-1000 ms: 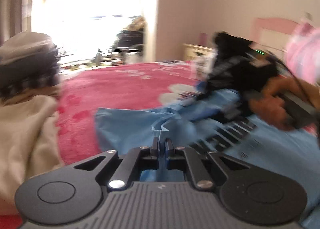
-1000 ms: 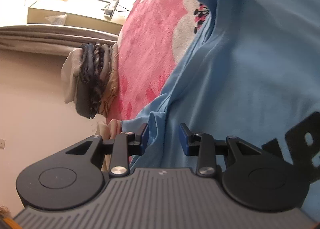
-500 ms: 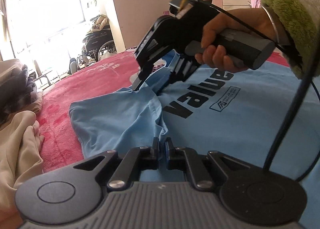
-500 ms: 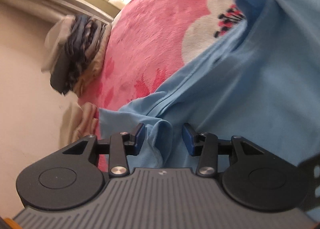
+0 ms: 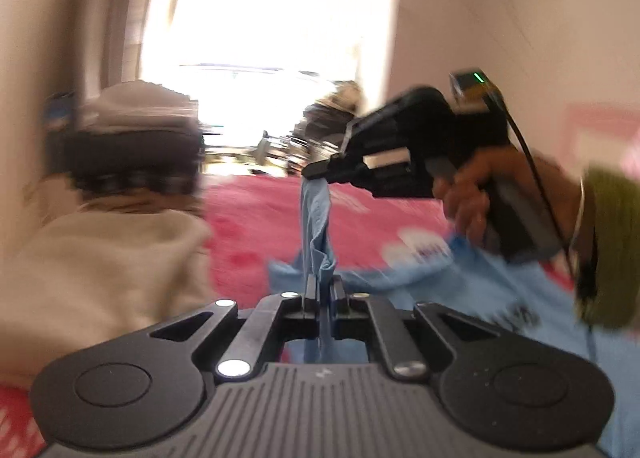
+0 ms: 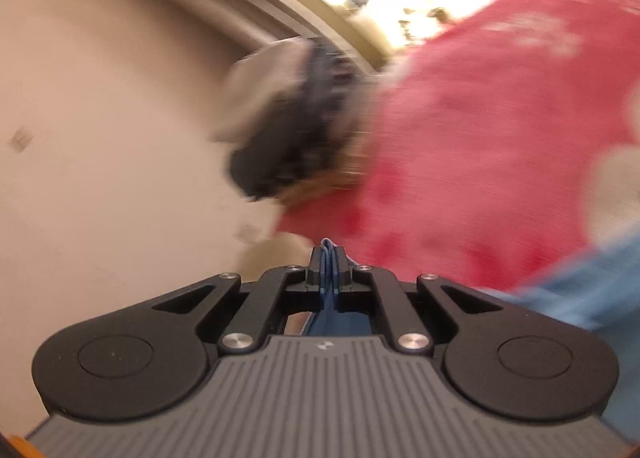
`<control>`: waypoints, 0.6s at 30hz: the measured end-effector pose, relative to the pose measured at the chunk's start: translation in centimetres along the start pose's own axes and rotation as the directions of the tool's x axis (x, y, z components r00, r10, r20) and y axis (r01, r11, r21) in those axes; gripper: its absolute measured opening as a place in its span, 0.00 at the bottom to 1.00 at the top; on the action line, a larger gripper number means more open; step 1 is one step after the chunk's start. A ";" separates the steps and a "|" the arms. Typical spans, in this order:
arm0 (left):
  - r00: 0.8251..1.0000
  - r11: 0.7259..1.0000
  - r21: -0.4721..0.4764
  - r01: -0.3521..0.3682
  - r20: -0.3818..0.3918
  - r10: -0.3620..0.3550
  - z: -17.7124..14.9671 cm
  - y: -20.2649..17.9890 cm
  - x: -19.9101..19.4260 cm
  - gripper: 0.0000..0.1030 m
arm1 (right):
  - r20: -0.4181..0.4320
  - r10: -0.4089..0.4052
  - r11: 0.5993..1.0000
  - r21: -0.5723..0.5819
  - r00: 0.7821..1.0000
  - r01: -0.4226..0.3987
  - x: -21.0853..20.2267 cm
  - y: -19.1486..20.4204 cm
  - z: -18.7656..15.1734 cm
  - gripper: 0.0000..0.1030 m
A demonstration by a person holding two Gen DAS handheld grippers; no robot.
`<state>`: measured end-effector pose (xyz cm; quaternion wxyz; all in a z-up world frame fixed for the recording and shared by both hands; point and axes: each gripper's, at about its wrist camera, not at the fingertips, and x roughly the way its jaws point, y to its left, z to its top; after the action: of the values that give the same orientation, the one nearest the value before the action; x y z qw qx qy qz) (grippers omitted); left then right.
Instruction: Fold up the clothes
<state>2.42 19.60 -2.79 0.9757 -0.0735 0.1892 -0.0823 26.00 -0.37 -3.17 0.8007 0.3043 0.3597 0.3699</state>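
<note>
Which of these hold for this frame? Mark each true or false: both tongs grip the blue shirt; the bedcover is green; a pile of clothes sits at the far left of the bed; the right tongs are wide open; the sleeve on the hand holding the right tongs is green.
1. Both tongs grip the blue shirt: true; left tongs and right tongs each pinch blue cloth.
2. The bedcover is green: false, it is red.
3. A pile of clothes sits at the far left: true.
4. Right tongs wide open: false, shut on cloth.
5. The sleeve is green: true.
</note>
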 end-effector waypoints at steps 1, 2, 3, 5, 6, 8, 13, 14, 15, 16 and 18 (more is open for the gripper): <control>1.000 0.998 -0.056 -0.030 0.008 0.030 0.3 1.0 -0.5 0.05 | -0.009 0.030 0.999 -0.027 1.000 -0.030 1.2 1.2 0.3 0.02; 0.998 0.993 -0.103 -0.059 0.012 0.060 0.4 1.9 -0.8 0.05 | -0.021 0.055 0.997 -0.050 0.998 -0.056 2.5 2.3 0.6 0.02; 0.996 0.985 -0.148 -0.087 0.014 0.090 0.4 2.8 -1.2 0.05 | -0.037 0.076 0.994 -0.071 0.996 -0.079 3.8 3.4 0.7 0.02; 0.990 0.965 -0.227 -0.133 0.011 0.140 0.2 4.4 -1.8 0.05 | -0.070 0.109 0.988 -0.098 0.992 -0.115 6.4 5.1 0.5 0.02; 0.988 0.954 -0.259 -0.148 0.004 0.154 -0.1 5.0 -2.1 0.05 | -0.090 0.120 0.986 -0.107 0.989 -0.129 7.7 5.8 0.2 0.02; 0.983 0.939 -0.293 -0.180 -0.011 0.185 -0.7 5.8 -2.6 0.05 | -0.131 0.139 0.980 -0.122 0.982 -0.155 10.2 7.0 -0.4 0.02; 0.970 0.919 -0.311 -0.243 -0.081 0.229 -1.9 6.6 -2.7 0.06 | -0.246 0.159 0.969 -0.148 0.956 -0.199 15.7 8.1 -3.3 0.03; 0.968 0.916 -0.313 -0.252 -0.095 0.234 -2.1 6.8 -2.7 0.07 | -0.280 0.159 0.969 -0.139 0.947 -0.204 16.7 8.0 -4.0 0.05; 0.965 0.912 -0.317 -0.261 -0.100 0.241 -2.1 7.0 -2.8 0.10 | -0.312 0.133 0.972 -0.145 0.941 -0.185 17.7 7.9 -4.6 0.07; 0.963 0.908 -0.320 -0.270 -0.103 0.249 -2.1 7.1 -3.0 0.14 | -0.342 0.098 0.974 -0.159 0.935 -0.160 18.5 7.9 -5.1 0.08; 0.956 0.902 -0.316 -0.293 -0.093 0.278 -1.9 7.3 -3.8 0.21 | -0.357 0.083 0.976 -0.162 0.930 -0.149 18.5 7.7 -5.0 0.12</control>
<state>-0.81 27.28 -4.45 0.9468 -0.2037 0.2313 0.0921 27.72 19.93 -6.65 0.7260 0.1786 0.4410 0.4966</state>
